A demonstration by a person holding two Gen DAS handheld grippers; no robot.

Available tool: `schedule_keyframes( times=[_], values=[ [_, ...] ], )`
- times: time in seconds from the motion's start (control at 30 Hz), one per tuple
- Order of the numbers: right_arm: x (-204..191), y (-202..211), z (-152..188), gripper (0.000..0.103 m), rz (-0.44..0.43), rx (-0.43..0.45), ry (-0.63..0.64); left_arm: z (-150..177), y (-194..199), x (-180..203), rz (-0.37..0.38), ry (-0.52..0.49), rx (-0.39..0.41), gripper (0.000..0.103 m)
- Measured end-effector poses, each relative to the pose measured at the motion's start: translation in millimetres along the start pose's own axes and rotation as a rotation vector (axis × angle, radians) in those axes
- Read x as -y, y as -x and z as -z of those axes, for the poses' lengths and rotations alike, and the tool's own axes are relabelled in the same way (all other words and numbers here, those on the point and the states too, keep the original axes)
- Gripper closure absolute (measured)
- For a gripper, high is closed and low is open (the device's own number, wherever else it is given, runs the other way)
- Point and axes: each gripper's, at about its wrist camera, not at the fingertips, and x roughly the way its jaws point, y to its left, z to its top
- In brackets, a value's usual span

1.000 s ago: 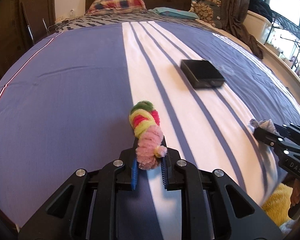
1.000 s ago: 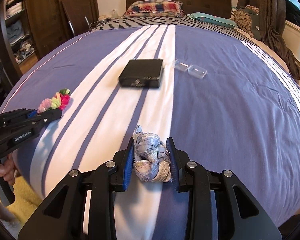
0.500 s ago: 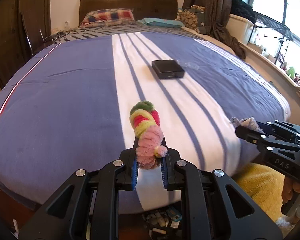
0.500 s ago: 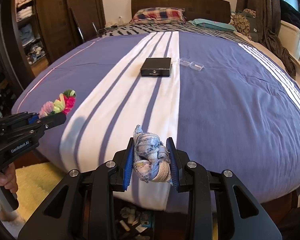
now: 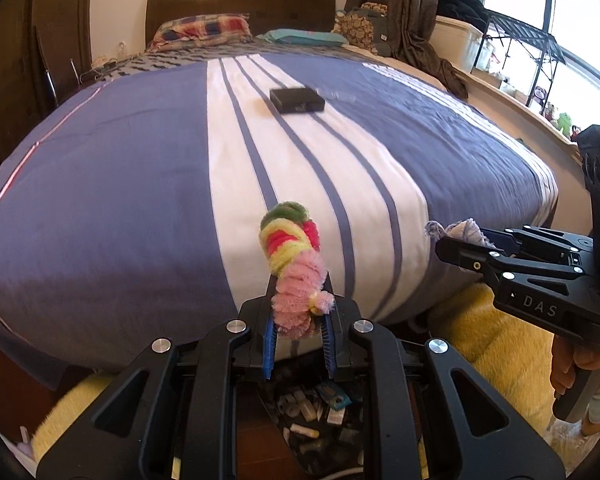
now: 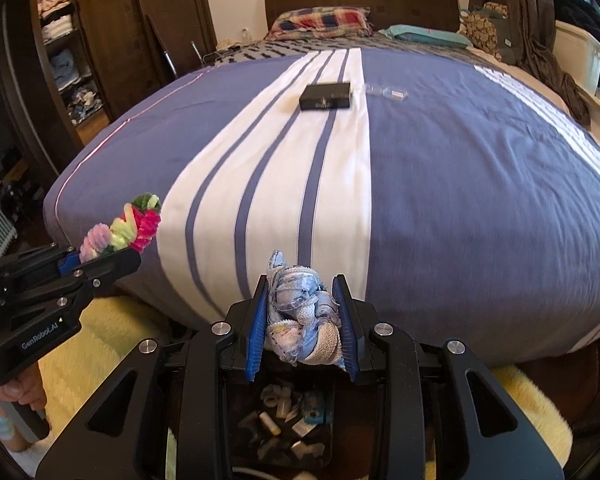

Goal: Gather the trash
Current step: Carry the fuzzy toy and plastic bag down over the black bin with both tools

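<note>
Both grippers angled downward: left fingers (image 5: 269, 344) around a chenille twist (image 5: 294, 270), right fingers (image 6: 257, 332) around crumpled cloth (image 6: 304, 316).

Left gripper (image 5: 298, 330): jaws clamped on a twisted fuzzy bundle (image 5: 294, 270), pointing obliquely downward beyond the foot edge of the bed (image 5: 100, 184). Right gripper (image 6: 304, 330): jaws pressed against a crumpled blue cloth wad (image 6: 302, 320), same downward tilt. A bare hand (image 5: 576, 364) grips the right handle; fingers (image 6: 18, 392) wrap the left.
</note>
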Motion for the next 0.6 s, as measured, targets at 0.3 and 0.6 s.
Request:
schedule_keyframes(
  times=[0.3,0.6],
  values=[
    [-0.3,-14.0,35.6,0.071,-0.008,-0.073,-0.01,43.1,-18.4,8.1,0.02,0.008,-0.098,0.086],
    [6.2,-30.7,59.9,0.071,-0.009,-0.145,-0.032,70.5,-42.5,11.8,0.032,0.015,-0.183,0.086]
  ],
)
